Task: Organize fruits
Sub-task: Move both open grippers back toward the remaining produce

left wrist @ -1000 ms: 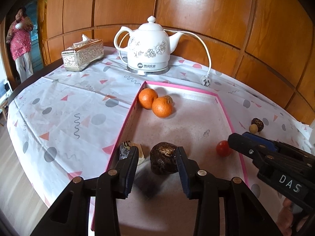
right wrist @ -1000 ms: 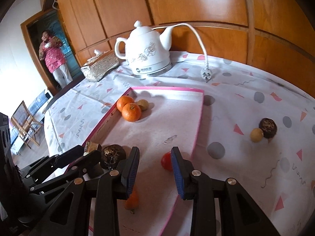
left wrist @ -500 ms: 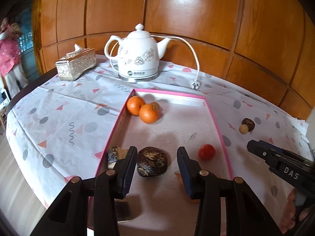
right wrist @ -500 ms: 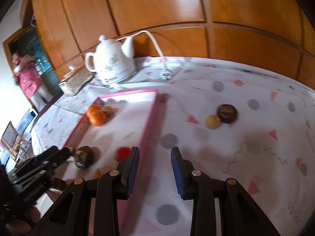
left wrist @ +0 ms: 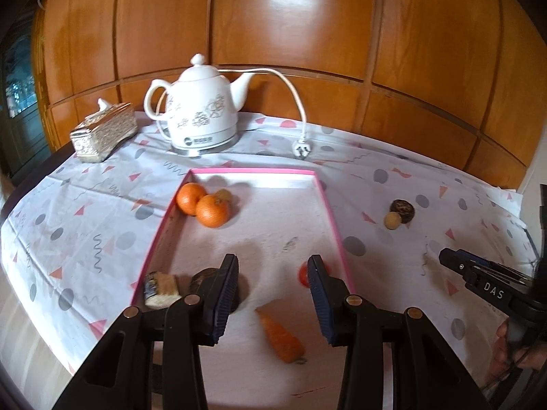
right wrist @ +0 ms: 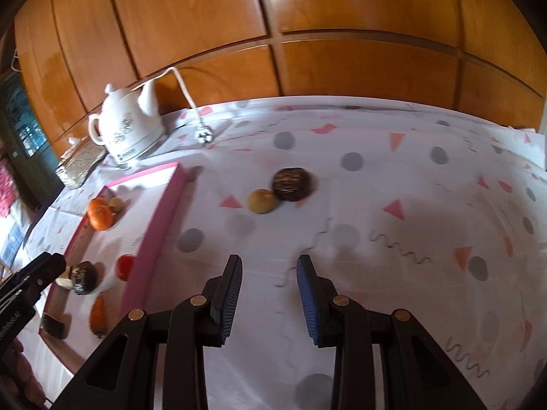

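The left tongs (left wrist: 272, 283) are being held open over the near part of the pink tray (left wrist: 336, 229), with nothing gripped between the pads. A dark round fruit (left wrist: 201, 278) is lying in the tray just beside the left finger, a small red fruit (left wrist: 302, 275) is partly hidden behind the right finger, and a carrot (left wrist: 282, 338) is lying nearer the camera. Two oranges (left wrist: 203, 205) are resting together at the far left corner of the tray.

The right tongs (right wrist: 269, 287) are being held over the patterned cloth on the counter (right wrist: 393, 239), gaping a little and empty. A yellow fruit (right wrist: 262, 201) and a dark fruit (right wrist: 291, 183) are lying touching on the cloth, outside the tray. A white kettle (left wrist: 200, 109) is standing behind the tray.
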Action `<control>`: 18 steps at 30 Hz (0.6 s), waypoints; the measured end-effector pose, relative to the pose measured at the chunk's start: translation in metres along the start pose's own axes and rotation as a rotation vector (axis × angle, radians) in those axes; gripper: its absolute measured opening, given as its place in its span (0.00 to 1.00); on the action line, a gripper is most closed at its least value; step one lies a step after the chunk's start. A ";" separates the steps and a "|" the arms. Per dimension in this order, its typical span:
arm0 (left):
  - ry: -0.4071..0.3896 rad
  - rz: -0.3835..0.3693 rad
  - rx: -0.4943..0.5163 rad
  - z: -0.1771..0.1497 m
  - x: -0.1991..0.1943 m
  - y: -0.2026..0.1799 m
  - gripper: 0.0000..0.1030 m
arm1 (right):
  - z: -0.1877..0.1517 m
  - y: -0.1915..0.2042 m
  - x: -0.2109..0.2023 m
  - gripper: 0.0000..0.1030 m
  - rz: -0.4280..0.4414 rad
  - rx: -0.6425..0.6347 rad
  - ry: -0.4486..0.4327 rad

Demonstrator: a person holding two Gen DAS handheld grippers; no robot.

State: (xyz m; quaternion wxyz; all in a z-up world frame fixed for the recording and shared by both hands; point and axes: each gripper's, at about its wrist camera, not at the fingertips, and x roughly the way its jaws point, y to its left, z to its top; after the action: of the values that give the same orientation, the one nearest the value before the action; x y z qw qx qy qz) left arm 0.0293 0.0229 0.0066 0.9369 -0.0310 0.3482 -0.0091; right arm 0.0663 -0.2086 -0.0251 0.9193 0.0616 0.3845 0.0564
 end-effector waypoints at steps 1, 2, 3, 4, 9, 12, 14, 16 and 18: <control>-0.001 -0.004 0.009 0.001 0.000 -0.003 0.41 | 0.000 -0.004 0.000 0.32 -0.006 0.006 0.000; -0.002 -0.010 0.017 0.002 0.001 -0.008 0.41 | 0.000 -0.008 0.000 0.32 -0.014 0.010 -0.002; -0.001 -0.017 0.025 0.003 0.001 -0.012 0.41 | 0.000 -0.011 0.000 0.32 -0.019 0.012 -0.003; -0.001 -0.022 0.032 0.004 0.002 -0.015 0.41 | 0.000 -0.014 0.000 0.32 -0.023 0.015 -0.004; 0.003 -0.049 0.073 0.009 0.008 -0.037 0.41 | 0.001 -0.030 0.001 0.32 -0.052 0.032 -0.007; 0.012 -0.067 0.095 0.011 0.014 -0.051 0.41 | 0.002 -0.040 0.002 0.32 -0.068 0.049 -0.008; 0.024 -0.076 0.103 0.011 0.018 -0.057 0.41 | 0.002 -0.046 0.003 0.32 -0.082 0.056 -0.010; 0.037 -0.093 0.110 0.011 0.024 -0.066 0.41 | 0.003 -0.053 0.005 0.32 -0.093 0.063 -0.010; 0.045 -0.103 0.123 0.011 0.028 -0.074 0.41 | 0.004 -0.059 0.008 0.32 -0.109 0.065 -0.007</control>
State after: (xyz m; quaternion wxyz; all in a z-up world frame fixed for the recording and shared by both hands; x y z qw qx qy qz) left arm 0.0584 -0.0519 0.0016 0.9272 0.0089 0.3659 -0.0791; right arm 0.0778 -0.2654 -0.0373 0.9199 0.0704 0.3857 -0.0067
